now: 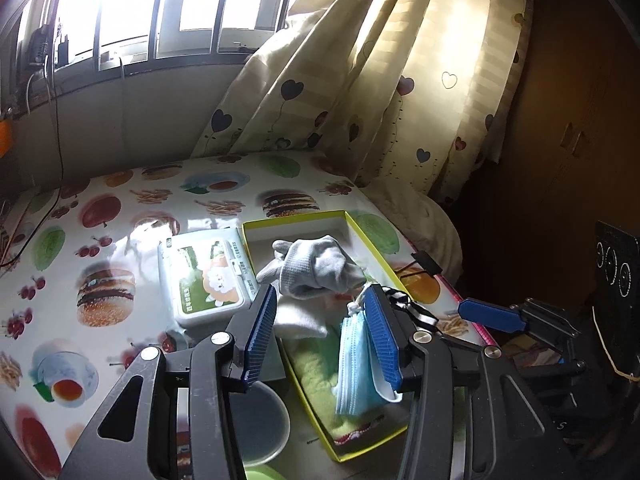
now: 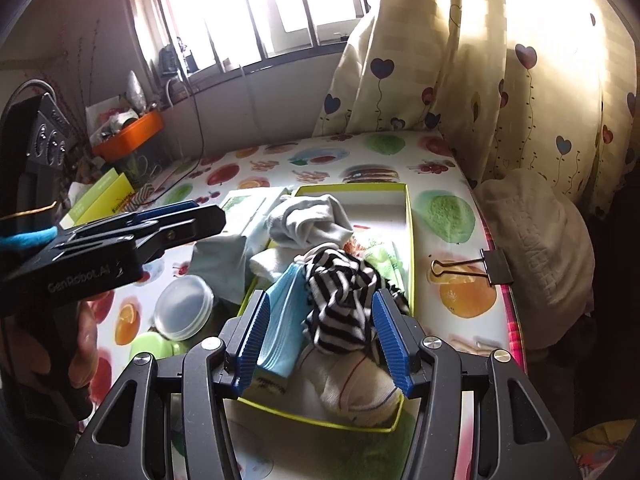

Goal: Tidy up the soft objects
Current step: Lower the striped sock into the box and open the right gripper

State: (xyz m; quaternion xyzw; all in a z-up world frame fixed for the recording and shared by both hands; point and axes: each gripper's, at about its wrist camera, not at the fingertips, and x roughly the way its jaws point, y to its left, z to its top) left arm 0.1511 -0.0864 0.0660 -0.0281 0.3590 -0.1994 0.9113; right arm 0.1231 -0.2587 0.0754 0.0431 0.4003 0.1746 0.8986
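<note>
A yellow-rimmed box [image 1: 296,224] [image 2: 409,216] on the fruit-print table holds a grey sock [image 1: 320,264] [image 2: 308,220], a white sock [image 1: 296,316] and a green towel [image 1: 316,364]. My right gripper [image 2: 320,298] is shut on a stack of blue face masks [image 2: 280,320] and a black-and-white striped sock [image 2: 344,300], just above the box's near end. A white sock with coloured lines [image 2: 360,392] lies under them. My left gripper [image 1: 322,290] [image 2: 200,212] stands wide open. The masks [image 1: 356,360] hang by its right finger's inner face, well clear of its left pad.
A wet-wipe pack [image 1: 204,276] lies left of the box, with a round clear lid [image 2: 184,312] nearer me. A binder clip [image 2: 476,266] sits at the table's right edge. An orange tray [image 2: 132,136] of clutter stands back left. The curtain [image 2: 480,80] hangs behind.
</note>
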